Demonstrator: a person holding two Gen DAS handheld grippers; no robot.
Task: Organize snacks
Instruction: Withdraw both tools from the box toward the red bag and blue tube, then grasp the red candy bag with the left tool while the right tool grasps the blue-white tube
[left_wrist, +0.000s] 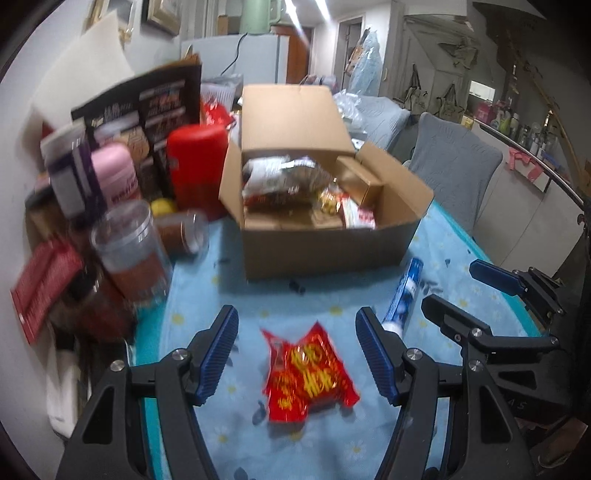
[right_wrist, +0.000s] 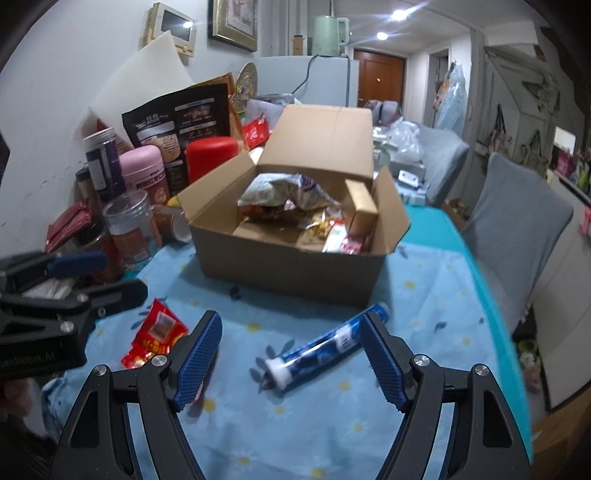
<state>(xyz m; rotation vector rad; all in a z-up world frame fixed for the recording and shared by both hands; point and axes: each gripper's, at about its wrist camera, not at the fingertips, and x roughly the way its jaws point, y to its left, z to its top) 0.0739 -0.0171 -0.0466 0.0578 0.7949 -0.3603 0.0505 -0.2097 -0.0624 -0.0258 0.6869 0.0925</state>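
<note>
An open cardboard box (left_wrist: 325, 251) holding several snack packs stands on the blue flowered tablecloth; it also shows in the right wrist view (right_wrist: 288, 273). A red snack packet (left_wrist: 308, 373) lies flat between the fingers of my open, empty left gripper (left_wrist: 297, 354). The packet also shows in the right wrist view (right_wrist: 155, 338). A blue and white tube pack (right_wrist: 327, 345) lies in front of the box, between the fingers of my open, empty right gripper (right_wrist: 293, 356). The tube also shows in the left wrist view (left_wrist: 402, 295). The right gripper shows at the right of the left view (left_wrist: 476, 291).
Jars, canisters and a dark pouch (right_wrist: 181, 122) crowd the left side against the wall (right_wrist: 44, 110). A red canister (left_wrist: 197, 166) and clear jars (left_wrist: 129, 251) stand left of the box. A grey padded chair (right_wrist: 517, 229) stands at the table's right edge.
</note>
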